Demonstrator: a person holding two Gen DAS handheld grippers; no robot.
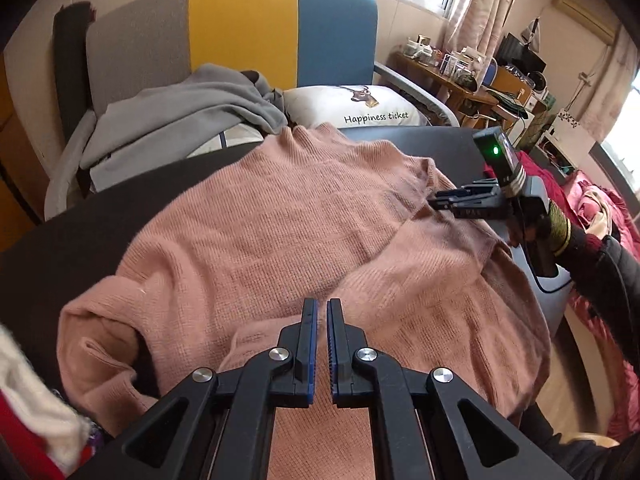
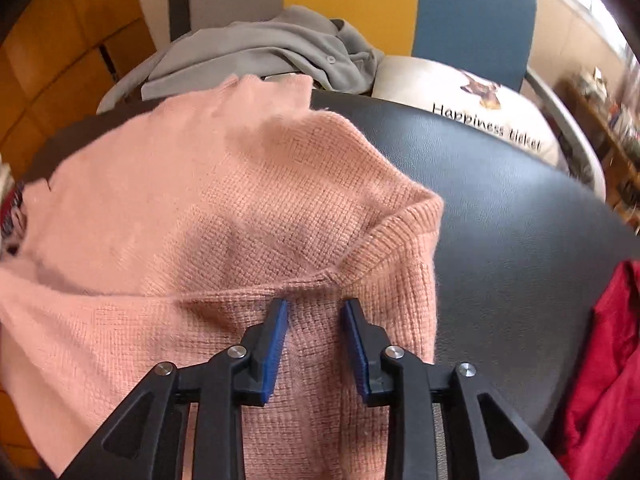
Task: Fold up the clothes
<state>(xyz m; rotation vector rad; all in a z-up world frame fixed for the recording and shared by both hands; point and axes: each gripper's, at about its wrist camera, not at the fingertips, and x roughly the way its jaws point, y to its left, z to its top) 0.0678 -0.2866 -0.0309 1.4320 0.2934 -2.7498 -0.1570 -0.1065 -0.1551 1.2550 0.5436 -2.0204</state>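
Pink knit sweater, spread across most of a dark leather-look counter, its collar end toward the far edge and one sleeve doubled over near the left. Over the near part of the knit, the left hand-held gripper, blue pads nearly together with only a thin slit between and nothing caught there. At the sweater's right edge, the right hand-held gripper, low over a folded corner; from its own camera, right hand-held gripper with pads a moderate way apart, a ridge of sweater lying just ahead of the tips, not pinched. Counter bare and dark to the right of the knit. Behind the counter, a grey garment heaped on a chair striped grey, yellow and blue, beside a white cushion printed "Happiness ticket". Red cloth at the right margin; cluttered wooden shelves by the window, too small to read.
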